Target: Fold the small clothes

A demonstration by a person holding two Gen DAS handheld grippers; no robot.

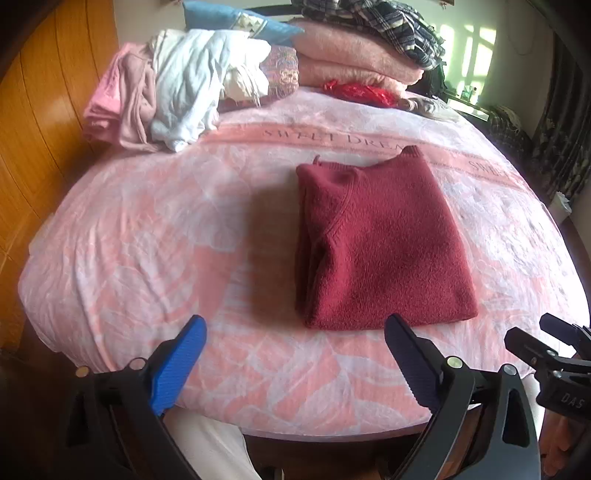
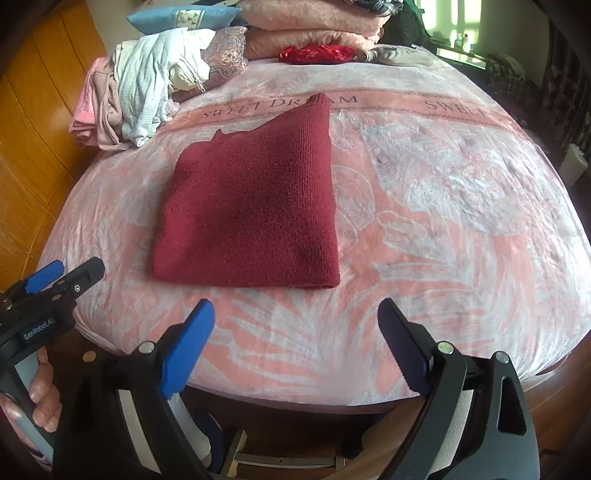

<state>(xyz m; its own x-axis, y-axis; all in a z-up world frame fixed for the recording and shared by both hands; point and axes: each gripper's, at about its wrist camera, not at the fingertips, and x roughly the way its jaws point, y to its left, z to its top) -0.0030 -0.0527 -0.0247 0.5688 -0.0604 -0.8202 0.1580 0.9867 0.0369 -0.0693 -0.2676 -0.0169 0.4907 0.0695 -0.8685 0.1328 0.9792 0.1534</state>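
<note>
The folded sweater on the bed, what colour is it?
The sweater is dark red, clearest in the right wrist view.

The folded sweater (image 1: 380, 243) in the middle is deep burgundy, plain, with a fine knitted rib. Under it the bedspread (image 1: 155, 236) is salmon pink with pale white leaf and flower shapes, crossed at the far side by a darker pink band lettered in brown. Far left, a heap of clothes (image 1: 177, 88) shows soft pink, dusty mauve, and white with faint stripes. Behind it lies a blue cushion (image 1: 236, 20) with small triangles, then peach-pink blankets (image 1: 351, 55) topped by a black-and-white plaid cloth (image 1: 388, 26). A shiny red pouch (image 2: 317, 53) sits near them. Both grippers have black frames with bright blue finger pads (image 1: 177, 365). The left wall (image 1: 40, 122) is orange wood.
</note>
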